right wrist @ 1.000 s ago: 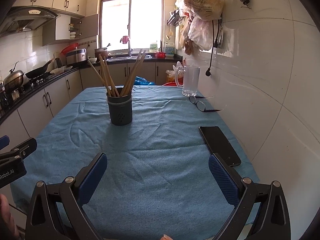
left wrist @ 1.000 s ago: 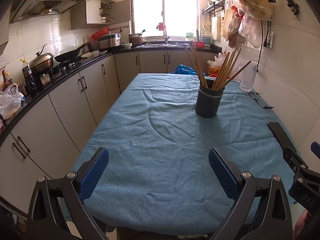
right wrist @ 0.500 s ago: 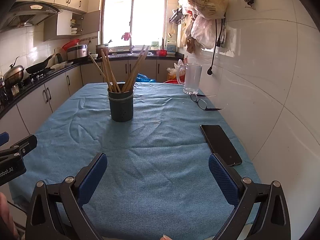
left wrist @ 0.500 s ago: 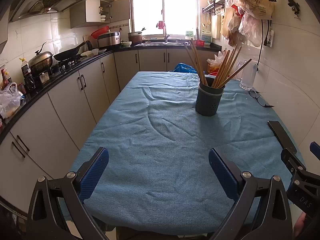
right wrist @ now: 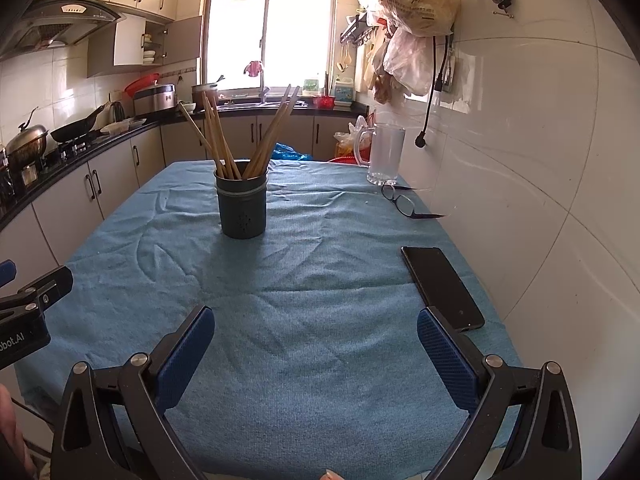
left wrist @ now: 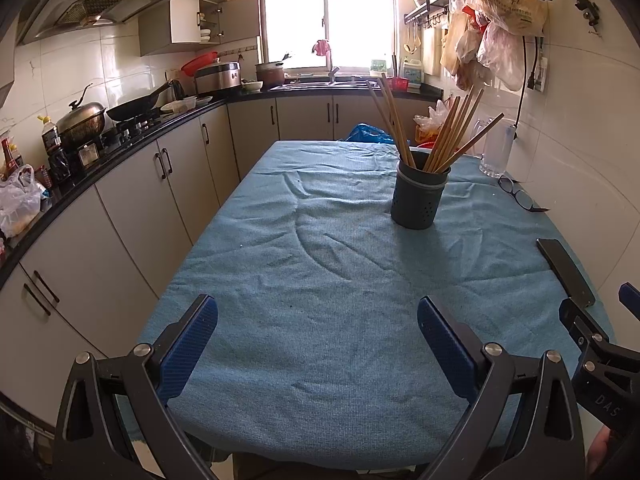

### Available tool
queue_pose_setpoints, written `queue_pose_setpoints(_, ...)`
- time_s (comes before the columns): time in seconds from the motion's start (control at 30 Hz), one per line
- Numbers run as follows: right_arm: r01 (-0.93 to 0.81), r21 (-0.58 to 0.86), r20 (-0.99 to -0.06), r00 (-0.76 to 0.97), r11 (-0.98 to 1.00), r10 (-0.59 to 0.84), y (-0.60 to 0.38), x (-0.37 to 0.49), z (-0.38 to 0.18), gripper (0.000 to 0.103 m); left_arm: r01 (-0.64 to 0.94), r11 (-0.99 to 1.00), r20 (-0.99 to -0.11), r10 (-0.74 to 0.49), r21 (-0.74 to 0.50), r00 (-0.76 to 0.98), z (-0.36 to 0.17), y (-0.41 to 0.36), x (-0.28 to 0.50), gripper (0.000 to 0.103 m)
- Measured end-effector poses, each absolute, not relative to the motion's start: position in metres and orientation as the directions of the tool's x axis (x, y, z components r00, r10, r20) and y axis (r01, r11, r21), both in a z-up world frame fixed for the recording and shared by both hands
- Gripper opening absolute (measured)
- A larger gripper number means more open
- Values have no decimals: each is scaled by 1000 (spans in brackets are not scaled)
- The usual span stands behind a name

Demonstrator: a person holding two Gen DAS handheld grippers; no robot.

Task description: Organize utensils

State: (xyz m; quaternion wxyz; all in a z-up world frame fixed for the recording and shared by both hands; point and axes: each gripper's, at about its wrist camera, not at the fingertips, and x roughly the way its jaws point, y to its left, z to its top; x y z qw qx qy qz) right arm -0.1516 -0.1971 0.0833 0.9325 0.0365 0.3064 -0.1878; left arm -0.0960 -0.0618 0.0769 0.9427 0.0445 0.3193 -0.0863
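Both grippers, left gripper [left wrist: 316, 344] and right gripper [right wrist: 316, 344], open, empty; chopsticks [right wrist: 224, 140] upright in holder [right wrist: 241, 210], upper centre, nearer right.

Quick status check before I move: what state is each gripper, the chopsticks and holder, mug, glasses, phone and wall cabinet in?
left gripper: open, empty
right gripper: open, empty
chopsticks: standing in holder, splayed
holder: upright on cloth
glass mug: upright, looks empty
glasses: unfolded, lying on cloth
phone: flat, screen dark
wall cabinet: door open
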Motion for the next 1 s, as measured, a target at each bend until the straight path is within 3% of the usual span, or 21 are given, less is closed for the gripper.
queue_pose_setpoints(1.0, 367, -59, -596, 733, 928, -327, -194, -150, 79, 103, 193, 981, -614, -136, 27, 777, 70, -60, -95, 100)
